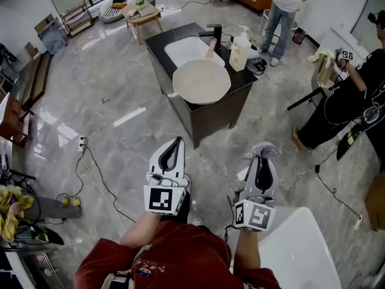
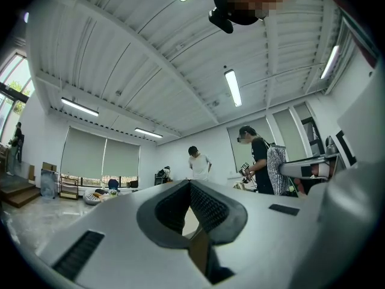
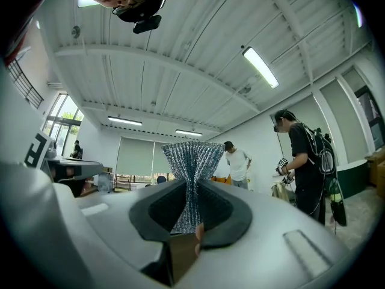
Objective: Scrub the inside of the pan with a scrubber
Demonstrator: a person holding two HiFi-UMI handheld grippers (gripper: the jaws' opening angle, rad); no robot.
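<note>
Grey marble floor [image 1: 108,95], glossy, with pale veining.

A dark, boxy counter [image 1: 210,118] stands mid-room, well ahead of both grippers. A white rectangular sink [image 1: 183,46] is set into its far half.

The pan [image 1: 201,80] is round and shallow with a matte cream inside. It lies flat across the near end of the counter top, and its wooden handle [image 1: 210,47] points back over the sink. It is apart from both grippers.

A pale plastic bottle [image 1: 239,53] stands upright at the right edge of the counter, just beside the pan rim. A black angular tap [image 1: 214,31] is at the far right corner.

Left gripper [image 1: 177,139] [image 2: 189,183] has a smooth white shell and ribbed black pads. Its jaws are pressed together at the tips with nothing between them; an oval gap stays behind the tips. It is held low over the floor.

Right gripper [image 1: 260,159] [image 3: 192,185] is the same build. Its jaws pinch the scrubber [image 1: 260,150] [image 3: 191,160] — a silvery, glittering woven mesh, squeezed narrow at the pads and fanning out wide above the tips.
</note>
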